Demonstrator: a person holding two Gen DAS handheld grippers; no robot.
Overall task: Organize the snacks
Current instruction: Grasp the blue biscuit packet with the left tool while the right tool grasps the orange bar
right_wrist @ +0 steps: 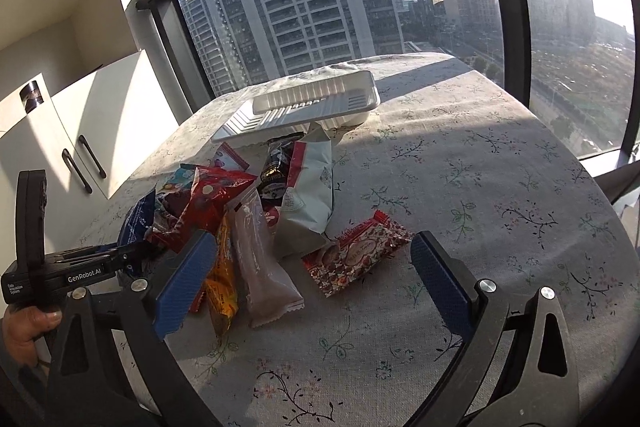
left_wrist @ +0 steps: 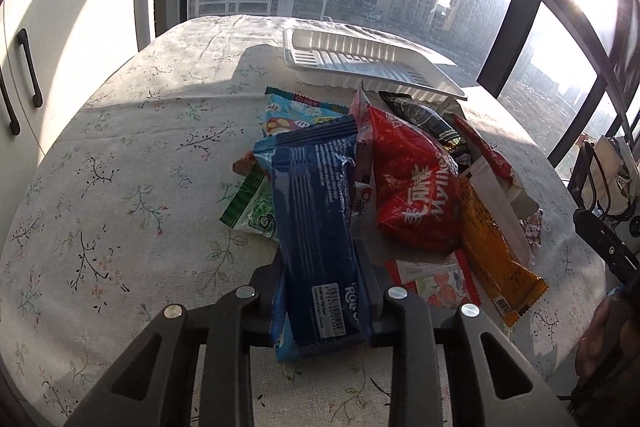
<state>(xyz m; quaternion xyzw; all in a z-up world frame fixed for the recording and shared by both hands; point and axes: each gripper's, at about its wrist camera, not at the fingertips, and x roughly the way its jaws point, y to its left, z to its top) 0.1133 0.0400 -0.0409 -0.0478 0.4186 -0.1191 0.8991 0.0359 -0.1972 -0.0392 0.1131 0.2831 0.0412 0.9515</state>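
I'm gripping the blue packet [left_wrist: 316, 227] in my left hand-held gripper [left_wrist: 322, 301]; my right hand-held gripper [right_wrist: 312, 279] is hanging open. The white tray [left_wrist: 360, 63] is sitting snackless on the surface [left_wrist: 120, 167].

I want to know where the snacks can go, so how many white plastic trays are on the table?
2. A white ribbed plastic tray sits at the table's far side by the window, tilted atop a second flat white plastic tray, just beyond the snack pile. More may be hidden underneath.

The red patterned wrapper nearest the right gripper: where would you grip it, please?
Grip the red patterned wrapper across its narrow middle, from above. It lies flat, apart from the pile, and the open right gripper is just before it.
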